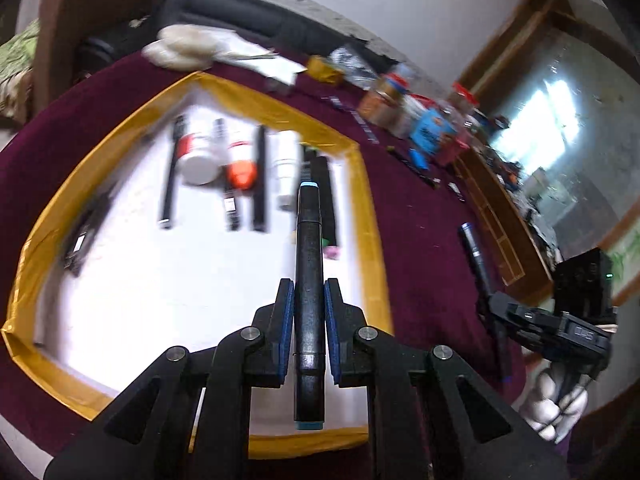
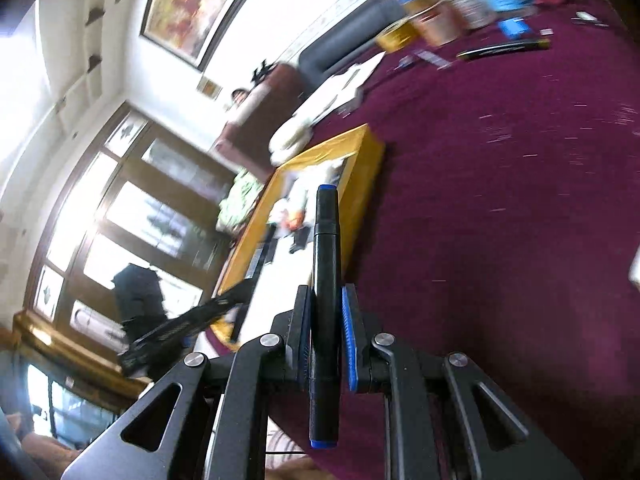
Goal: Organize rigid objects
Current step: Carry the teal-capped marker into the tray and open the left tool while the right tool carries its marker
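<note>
— Left wrist view: left gripper (image 1: 309,304) clamped on a black marker with teal ends (image 1: 308,280), long axis running up the frame centre, over the yellow-edged tray (image 1: 362,200). Bottles and pens lined up inside.

— Right wrist view only: right gripper (image 2: 325,320) pinching a blue-capped black marker (image 2: 325,300), also pointing up-frame. Same tray (image 2: 360,160) upper centre, contents blurred.

Jars (image 1: 404,108) beyond the yellow-rimmed tray (image 1: 360,200) are blurred; their labels cannot be read.
</note>
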A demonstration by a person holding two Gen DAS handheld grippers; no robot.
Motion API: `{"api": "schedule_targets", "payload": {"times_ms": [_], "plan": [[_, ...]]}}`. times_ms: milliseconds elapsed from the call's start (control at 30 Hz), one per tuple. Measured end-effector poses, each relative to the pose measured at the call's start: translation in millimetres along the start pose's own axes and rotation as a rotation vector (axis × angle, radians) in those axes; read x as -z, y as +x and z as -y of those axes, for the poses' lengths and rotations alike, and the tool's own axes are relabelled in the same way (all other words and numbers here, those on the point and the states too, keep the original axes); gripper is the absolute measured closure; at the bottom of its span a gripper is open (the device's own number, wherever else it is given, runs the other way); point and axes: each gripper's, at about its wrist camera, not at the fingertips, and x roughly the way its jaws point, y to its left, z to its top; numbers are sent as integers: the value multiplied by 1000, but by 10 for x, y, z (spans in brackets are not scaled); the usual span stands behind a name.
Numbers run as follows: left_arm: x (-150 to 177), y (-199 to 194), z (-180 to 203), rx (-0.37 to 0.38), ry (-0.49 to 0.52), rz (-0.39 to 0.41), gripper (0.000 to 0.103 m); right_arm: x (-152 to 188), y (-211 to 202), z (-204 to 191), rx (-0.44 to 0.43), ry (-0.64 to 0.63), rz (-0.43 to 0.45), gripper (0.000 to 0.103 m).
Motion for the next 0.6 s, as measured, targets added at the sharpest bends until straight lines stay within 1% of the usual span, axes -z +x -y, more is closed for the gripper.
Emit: {"api": "schedule_targets", "payload": {"times_ms": [133,267,400,600], "plan": [[19,39,-212,-41,-40,-10,91,-17,355,-253,-22,-48,-65,90],[30,149,-278,-60,-60,-36,91,-6,683,-418,-20,-74,-127,89],[79,214,-379,-74,-81,-58,91,23,881,-513,-3,-92,-164,89],[103,161,-396,-96,-76,-53,90,41,1080,-603,44,-102,-198,89]]}}
